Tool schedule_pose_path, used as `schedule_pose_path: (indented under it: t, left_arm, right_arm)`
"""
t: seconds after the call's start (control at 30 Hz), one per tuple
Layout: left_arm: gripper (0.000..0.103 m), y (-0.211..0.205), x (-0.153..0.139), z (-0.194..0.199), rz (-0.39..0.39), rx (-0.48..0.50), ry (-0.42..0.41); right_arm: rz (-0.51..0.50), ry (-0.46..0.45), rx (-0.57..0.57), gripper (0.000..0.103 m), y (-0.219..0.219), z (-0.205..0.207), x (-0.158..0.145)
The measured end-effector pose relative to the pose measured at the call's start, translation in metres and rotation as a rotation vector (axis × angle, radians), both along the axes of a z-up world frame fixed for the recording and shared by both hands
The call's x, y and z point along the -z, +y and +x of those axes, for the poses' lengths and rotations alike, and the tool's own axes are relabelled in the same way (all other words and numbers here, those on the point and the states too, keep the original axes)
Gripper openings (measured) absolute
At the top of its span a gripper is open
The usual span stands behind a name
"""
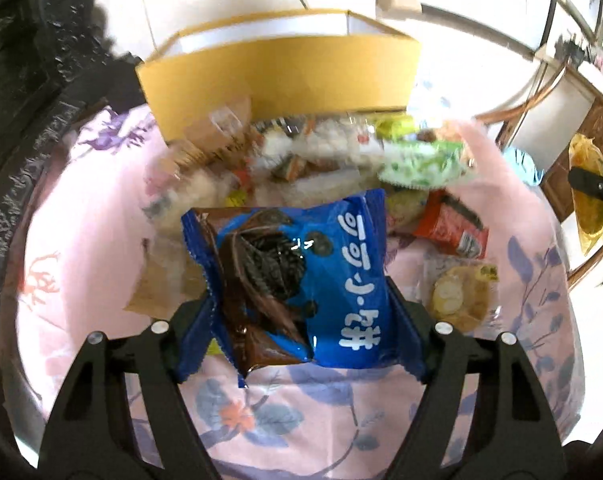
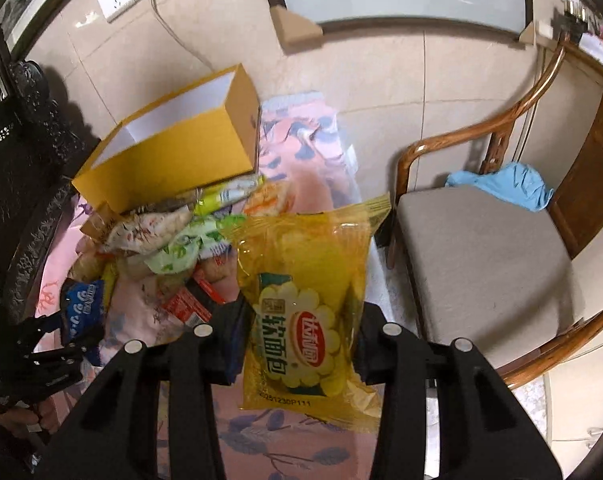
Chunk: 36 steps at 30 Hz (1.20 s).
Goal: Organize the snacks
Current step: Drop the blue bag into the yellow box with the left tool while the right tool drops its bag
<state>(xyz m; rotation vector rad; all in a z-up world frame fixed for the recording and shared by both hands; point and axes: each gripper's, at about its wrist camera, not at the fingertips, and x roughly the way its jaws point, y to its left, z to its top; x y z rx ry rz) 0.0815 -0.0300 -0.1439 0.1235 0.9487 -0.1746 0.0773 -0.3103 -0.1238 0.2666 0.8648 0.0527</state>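
Snacks (image 2: 169,236): blue cookie pack (image 1: 297,280), yellow bread bag (image 2: 305,312), each gripper-clamped.

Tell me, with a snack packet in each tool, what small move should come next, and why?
Probably carry the blue cookie packet, gripped by the left tool, forward over the open yellow box and let it go. The box stands open just behind the snack pile and looks empty. The right tool grips a yellow bread packet, which could follow.
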Motion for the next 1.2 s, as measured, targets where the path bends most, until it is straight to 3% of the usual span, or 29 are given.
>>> schedule_pose_path:
  t: [0.1, 0.17, 0.27, 0.37, 0.47, 0.63, 0.8, 0.83, 0.87, 0.9, 0.93, 0.97, 1.0, 1.07, 1.2]
  left_arm:
    - [0.077, 0.007, -0.025, -0.003, 0.014, -0.022, -0.059]
    - [0.078, 0.016, -0.049, 0.003, -0.022, -0.052, -0.109]
    - [0.078, 0.021, -0.081, 0.029, -0.059, -0.056, -0.173]
    - [0.078, 0.013, -0.106, 0.067, 0.04, -0.073, -0.283]
    - [0.078, 0.014, -0.123, 0.118, 0.059, -0.096, -0.336]
    - [0.078, 0.025, -0.129, 0.192, 0.098, -0.13, -0.346]
    - [0.078, 0.029, -0.117, 0.233, 0.132, -0.102, -0.333]
    - [0.079, 0.029, -0.114, 0.237, 0.126, -0.097, -0.332]
    - [0.087, 0.03, -0.11, 0.243, 0.116, -0.097, -0.323]
    - [0.093, 0.03, -0.106, 0.248, 0.107, -0.094, -0.304]
    - [0.101, 0.031, -0.102, 0.248, 0.116, -0.107, -0.287]
    - [0.101, 0.032, -0.1, 0.244, 0.128, -0.118, -0.29]
    - [0.101, 0.034, -0.097, 0.237, 0.141, -0.119, -0.295]
    - [0.101, 0.042, -0.091, 0.219, 0.176, -0.118, -0.289]
    - [0.101, 0.062, -0.077, 0.175, 0.19, -0.115, -0.248]
  right_arm:
    - [0.033, -0.06, -0.017, 0.042, 0.003, 0.001, -0.019]
    - [0.082, -0.13, -0.048, 0.042, 0.009, 0.009, -0.035]
    - [0.077, -0.221, -0.098, 0.042, 0.027, 0.035, -0.06]
    - [0.111, -0.298, -0.15, 0.042, 0.048, 0.073, -0.087]
    - [0.082, -0.366, -0.202, 0.041, 0.071, 0.121, -0.111]
    - [0.117, -0.348, -0.228, 0.041, 0.091, 0.205, -0.118]
    - [0.113, -0.307, -0.223, 0.04, 0.098, 0.255, -0.107]
    - [0.106, -0.302, -0.224, 0.04, 0.1, 0.261, -0.104]
    - [0.102, -0.29, -0.233, 0.04, 0.103, 0.269, -0.099]
    - [0.094, -0.265, -0.25, 0.046, 0.105, 0.275, -0.094]
    - [0.071, -0.232, -0.253, 0.078, 0.108, 0.281, -0.09]
    - [0.025, -0.19, -0.224, 0.094, 0.11, 0.284, -0.085]
    - [0.013, -0.187, -0.208, 0.102, 0.108, 0.28, -0.083]
    - [0.039, -0.206, -0.252, 0.102, 0.103, 0.261, -0.081]
    - [-0.024, -0.183, -0.395, 0.102, 0.108, 0.203, -0.064]
